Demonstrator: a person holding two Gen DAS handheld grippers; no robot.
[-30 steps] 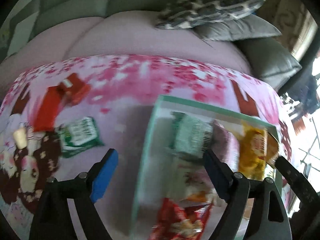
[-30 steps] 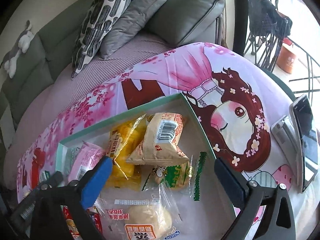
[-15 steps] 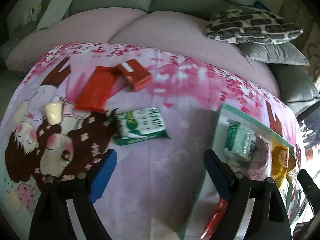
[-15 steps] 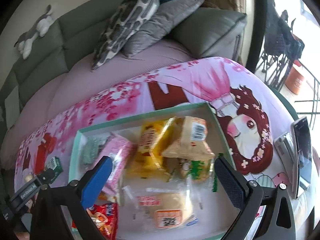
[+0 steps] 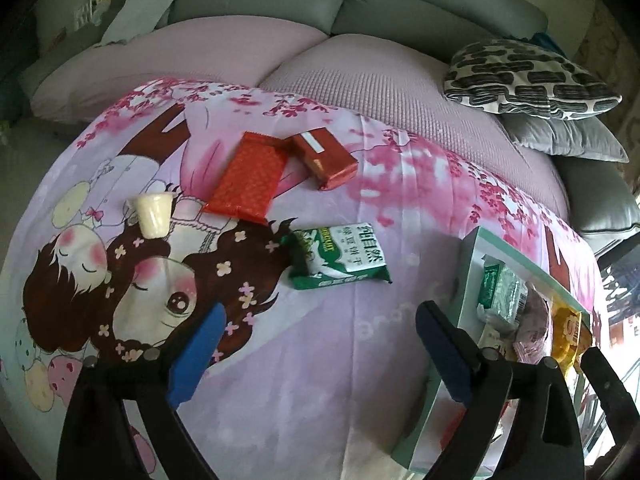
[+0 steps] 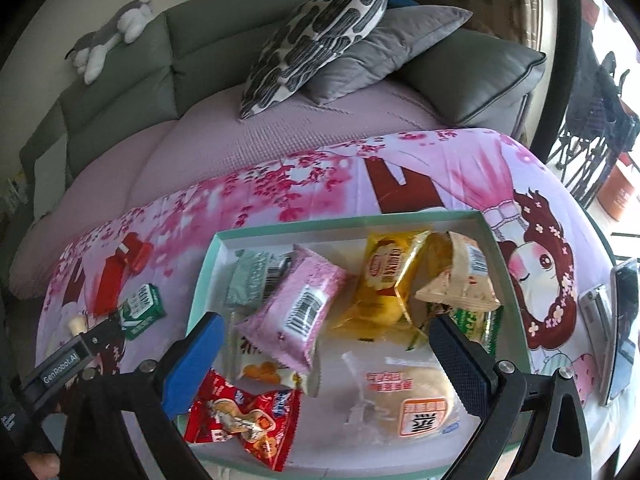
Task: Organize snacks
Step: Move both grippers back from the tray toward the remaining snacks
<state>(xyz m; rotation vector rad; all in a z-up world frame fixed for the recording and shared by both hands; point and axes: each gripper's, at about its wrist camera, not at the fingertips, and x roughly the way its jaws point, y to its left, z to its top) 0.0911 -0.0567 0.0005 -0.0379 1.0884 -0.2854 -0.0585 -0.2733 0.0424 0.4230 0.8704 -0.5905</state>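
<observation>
Over the cartoon-print worktop (image 5: 320, 360), the left hand-held gripper (image 5: 316, 344) has swung away from the box (image 5: 472, 248) in the last second. A second ago the box filled its view; now the box sits at 3 o'clock, and the loose snacks lie ahead. Both blue pads are spread wide, nothing between them.

Still outside the box, in the left view:
- green pack (image 5: 340, 258), 12 o'clock of the left gripper, nearest.
- flat red pack (image 5: 248, 178), 11 o'clock, farther.
- red carton (image 5: 324, 158), touching the flat red pack's far corner.
- small cream cup (image 5: 154, 214), 10 o'clock, on its side as far as I can tell.

The right hand-held gripper (image 6: 324, 356) has pulled back and tilted, so more of the box shows than a second ago. It hovers over the near half, fingers spread, empty. Inside the box (image 6: 208, 256): pink pack (image 6: 296, 308), yellow pack (image 6: 384, 276), beige pack (image 6: 460, 280), bun in a clear bag (image 6: 408, 400), red bag (image 6: 244, 412), grey-green pack (image 6: 252, 280), all piled loosely and overlapping.

Judgement: the left side has turned to fetch the next item, likely the green pack since it's closest and in line. Four items remain, so the task is past halfway. The box is crowded; new drops may land on top.

A phone (image 6: 624, 328) lies at 3 o'clock of the box, not a snack.
</observation>
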